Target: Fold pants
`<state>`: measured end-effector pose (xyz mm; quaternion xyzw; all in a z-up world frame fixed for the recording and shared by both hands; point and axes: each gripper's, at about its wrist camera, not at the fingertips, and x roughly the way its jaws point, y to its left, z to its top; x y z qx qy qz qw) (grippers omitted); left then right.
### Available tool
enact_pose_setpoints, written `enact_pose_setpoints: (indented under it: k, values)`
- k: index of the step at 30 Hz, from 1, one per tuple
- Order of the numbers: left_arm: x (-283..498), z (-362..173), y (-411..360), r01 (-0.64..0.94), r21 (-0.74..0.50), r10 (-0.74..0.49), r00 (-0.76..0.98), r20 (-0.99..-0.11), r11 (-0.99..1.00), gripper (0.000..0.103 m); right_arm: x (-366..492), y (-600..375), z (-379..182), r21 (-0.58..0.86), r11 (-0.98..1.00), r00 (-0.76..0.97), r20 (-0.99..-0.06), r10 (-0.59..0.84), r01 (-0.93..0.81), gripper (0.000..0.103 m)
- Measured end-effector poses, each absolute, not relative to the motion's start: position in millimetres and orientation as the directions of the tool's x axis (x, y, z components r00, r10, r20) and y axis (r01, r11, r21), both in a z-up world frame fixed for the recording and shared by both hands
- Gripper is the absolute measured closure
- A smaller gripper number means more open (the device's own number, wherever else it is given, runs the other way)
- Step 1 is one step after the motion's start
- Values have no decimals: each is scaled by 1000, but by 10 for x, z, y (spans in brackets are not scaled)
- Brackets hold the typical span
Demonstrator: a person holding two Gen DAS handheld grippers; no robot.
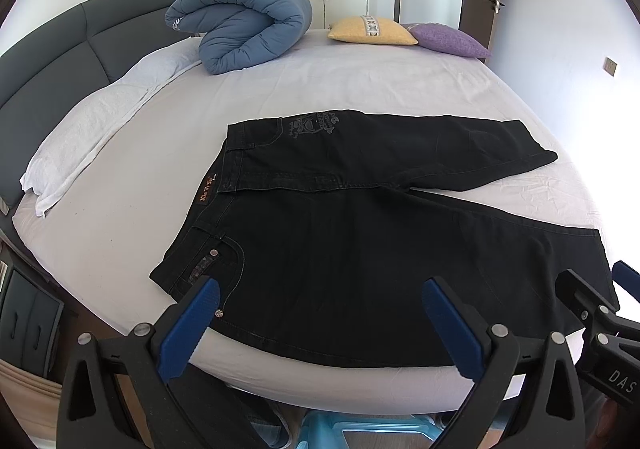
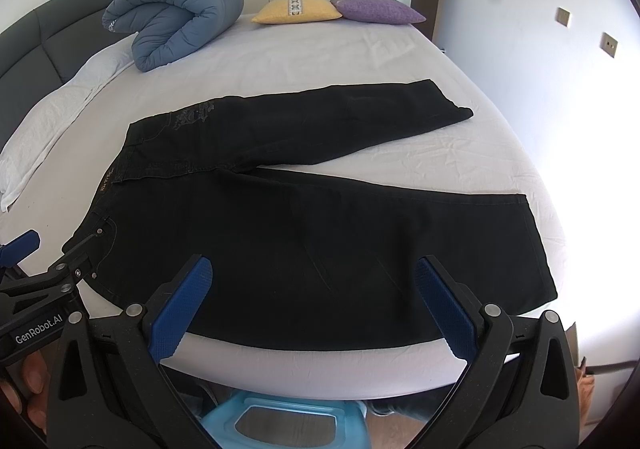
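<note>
The pants (image 1: 360, 217) lie flat on the bed (image 1: 360, 81), waistband toward the headboard side at the left, the two legs spread apart in a V toward the right. The near leg runs along the bed's front edge; the far leg angles away, its cuff well apart from the near cuff. Nothing is folded yet, so the first step looks to be bringing one leg over the other.

The left hand-held gripper (image 1: 320, 323) hovers at the bed's front edge over the waist and hip pocket, jaws spread wide, holding nothing. The right hand-held gripper (image 2: 314, 303) hovers over the near leg, likewise wide open and empty.

To do the fold well, I would pinch the near side at the waist corner with the left and near the cuff with the right, taking both layers of denim, then lift together and carry that edge across until seams and cuffs line up. Uneven lifting would likely twist the leg.

Beyond lie a rolled duvet (image 1: 244, 25), two cushions (image 1: 372, 31) and a pillow (image 1: 92, 137).
</note>
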<state>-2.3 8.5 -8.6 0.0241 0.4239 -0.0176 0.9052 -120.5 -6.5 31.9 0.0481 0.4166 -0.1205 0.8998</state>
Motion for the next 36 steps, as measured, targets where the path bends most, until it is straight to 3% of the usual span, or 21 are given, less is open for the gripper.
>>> enact_pose_setpoints:
  k: [36]
  values:
    - [-27, -90, 93, 53, 29, -12, 640, -768, 998, 0, -1231, -49, 257, -9, 966, 619, -766, -172, 258, 0]
